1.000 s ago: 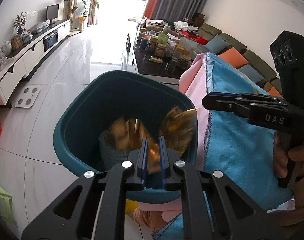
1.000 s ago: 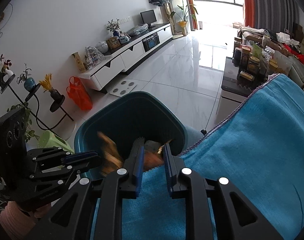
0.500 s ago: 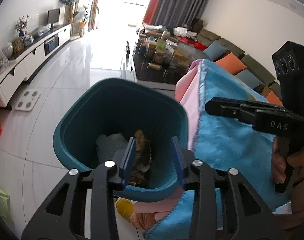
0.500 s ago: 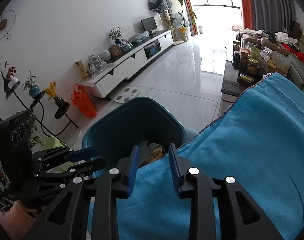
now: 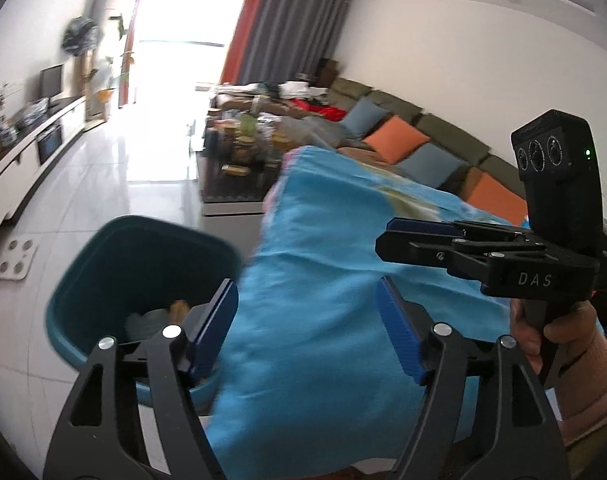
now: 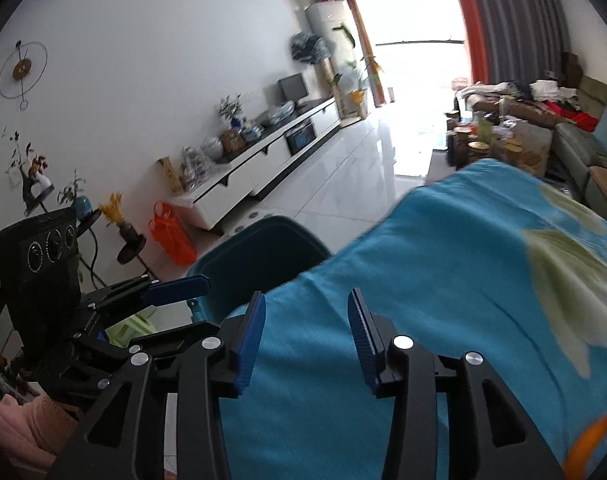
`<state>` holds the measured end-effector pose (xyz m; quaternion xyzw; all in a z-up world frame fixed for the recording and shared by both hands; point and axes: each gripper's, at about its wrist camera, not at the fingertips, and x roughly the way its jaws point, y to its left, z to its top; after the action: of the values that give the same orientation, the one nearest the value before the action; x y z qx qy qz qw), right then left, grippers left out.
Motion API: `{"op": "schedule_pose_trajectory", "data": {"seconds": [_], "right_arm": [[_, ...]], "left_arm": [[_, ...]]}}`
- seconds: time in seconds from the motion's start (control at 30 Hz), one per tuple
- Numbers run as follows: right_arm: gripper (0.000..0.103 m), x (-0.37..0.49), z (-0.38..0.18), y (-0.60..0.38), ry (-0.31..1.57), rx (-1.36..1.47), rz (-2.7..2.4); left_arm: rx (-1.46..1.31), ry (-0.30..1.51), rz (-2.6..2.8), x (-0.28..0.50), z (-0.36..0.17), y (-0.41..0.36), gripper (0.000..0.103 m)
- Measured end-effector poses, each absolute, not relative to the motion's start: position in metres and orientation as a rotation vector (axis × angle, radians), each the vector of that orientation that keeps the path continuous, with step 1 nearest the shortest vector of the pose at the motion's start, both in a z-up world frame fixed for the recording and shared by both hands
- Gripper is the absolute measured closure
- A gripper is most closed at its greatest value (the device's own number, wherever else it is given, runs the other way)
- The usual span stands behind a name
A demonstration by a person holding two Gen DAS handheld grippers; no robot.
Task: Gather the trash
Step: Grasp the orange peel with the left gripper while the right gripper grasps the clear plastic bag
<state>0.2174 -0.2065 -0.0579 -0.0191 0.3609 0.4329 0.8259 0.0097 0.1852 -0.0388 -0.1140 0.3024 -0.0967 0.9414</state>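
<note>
A teal trash bin [image 5: 103,264] stands on the floor at the lower left, with brown and grey trash [image 5: 175,308] lying in its bottom. My left gripper [image 5: 307,320] hovers over the bin's right rim and the blue cloth [image 5: 323,264]; its jaws are opening with nothing between them. In the right wrist view the bin [image 6: 255,256] shows beyond the blue cloth [image 6: 443,300]. My right gripper [image 6: 305,320] hangs above that cloth, jaws opening and empty. Each gripper appears in the other's view: the right gripper [image 5: 387,238] in a hand, the left gripper [image 6: 195,292] at the left.
A cluttered dark coffee table [image 5: 239,168] stands behind the cloth, a sofa with orange and blue cushions [image 5: 395,140] to the right. A white TV cabinet [image 6: 263,160] lines the left wall. An orange bag [image 6: 171,236], a green stool [image 6: 131,326] and a white floor scale [image 5: 15,260] stand near the bin.
Both grippers opened and let brown trash drop into the bin. They then rose and drew back to the right, over the blue cloth; the bin now sits lower left.
</note>
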Motion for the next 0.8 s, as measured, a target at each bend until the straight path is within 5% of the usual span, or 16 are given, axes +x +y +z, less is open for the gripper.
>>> {"op": "schedule_pose_trajectory", "data": {"seconds": [0.4,0.8], "right_arm": [[0.059,0.205,-0.061,-0.337,0.749,0.068,0.647],[0.059,0.202,-0.069,-0.439,0.720,0.168,0.417]], "left_arm": [[-0.174,0.652,-0.454,0.033,-0.042,0.077,0.029],[-0.116,0.784,-0.619,0.080,-0.064,-0.024,0.040]]}}
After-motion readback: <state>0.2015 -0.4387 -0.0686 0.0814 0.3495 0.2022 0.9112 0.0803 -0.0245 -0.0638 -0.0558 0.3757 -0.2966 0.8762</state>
